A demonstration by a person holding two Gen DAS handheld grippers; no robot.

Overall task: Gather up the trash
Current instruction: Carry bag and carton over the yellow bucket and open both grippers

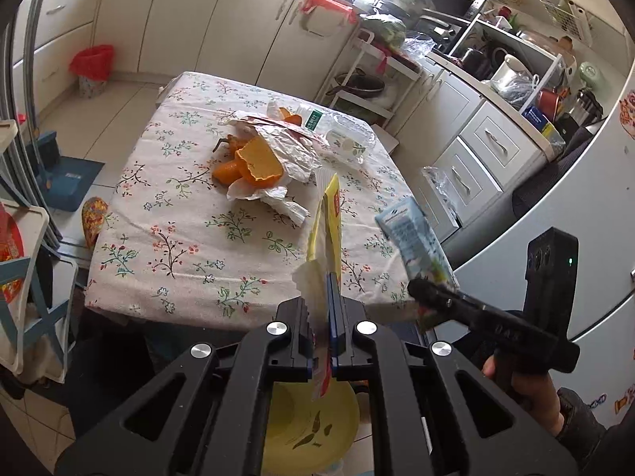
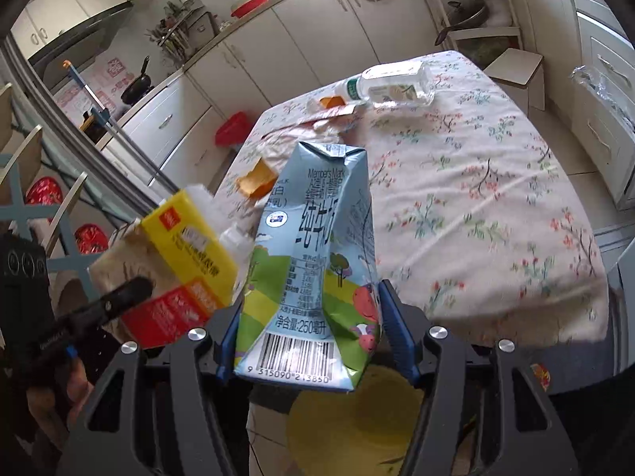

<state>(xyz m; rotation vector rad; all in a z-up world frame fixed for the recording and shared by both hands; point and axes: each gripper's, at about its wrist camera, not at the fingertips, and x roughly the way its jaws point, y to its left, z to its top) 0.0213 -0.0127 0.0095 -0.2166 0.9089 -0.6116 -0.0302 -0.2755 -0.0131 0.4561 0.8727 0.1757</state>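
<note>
My left gripper (image 1: 332,289) is shut on a flat yellow and red packet (image 1: 331,214) with white tissue at its side, held off the table's near edge. My right gripper (image 2: 309,301) is shut on a light blue milk carton (image 2: 317,218), barcode end toward the camera, blue pads on both sides. In the left wrist view the carton (image 1: 416,238) hangs in the right gripper (image 1: 426,293) just right of the packet. The right wrist view shows the packet (image 2: 186,246) in the left gripper (image 2: 131,289). Orange peels (image 1: 254,162), crumpled paper (image 1: 285,139) and a clear plastic bottle (image 1: 349,139) lie on the table.
The table wears a floral cloth (image 1: 178,238). A yellow container (image 1: 309,424) sits on the floor below both grippers. A red-lined bin (image 1: 91,67) stands by the far cabinets. A white fridge (image 1: 575,198) is at the right, chairs at the left.
</note>
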